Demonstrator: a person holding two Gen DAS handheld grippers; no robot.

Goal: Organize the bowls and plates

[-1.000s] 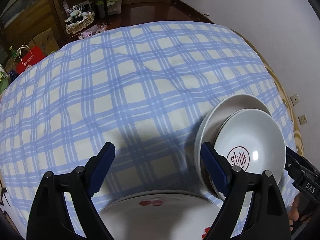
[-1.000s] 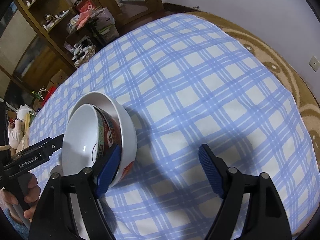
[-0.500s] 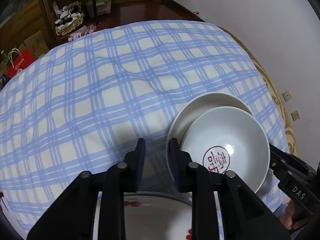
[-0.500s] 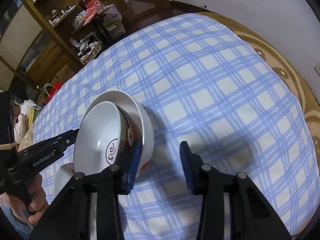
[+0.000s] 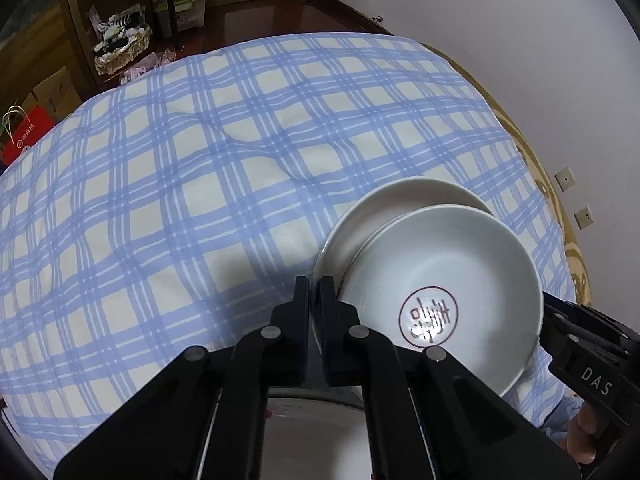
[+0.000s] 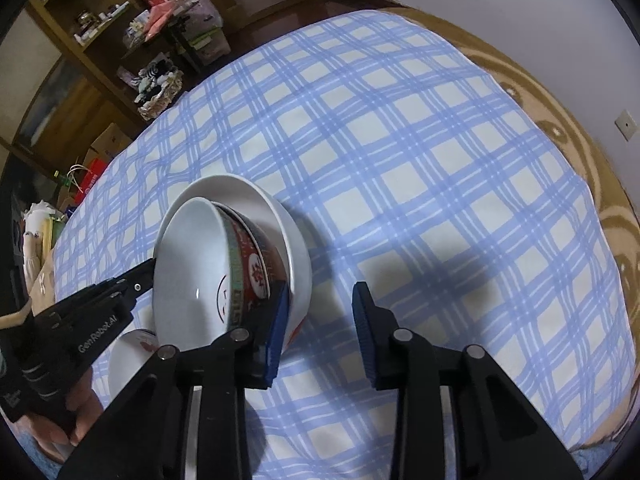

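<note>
Blue-and-cream checked cloth fills the left wrist view. The left gripper has its jaws pressed together with nothing between them, just left of a white bowl with a red seal mark, nested tilted inside a larger white bowl. A white plate lies below the gripper. From the right wrist view, the right gripper stands partly open and empty, its left finger just beside the nested bowls, which lean on the cloth.
</note>
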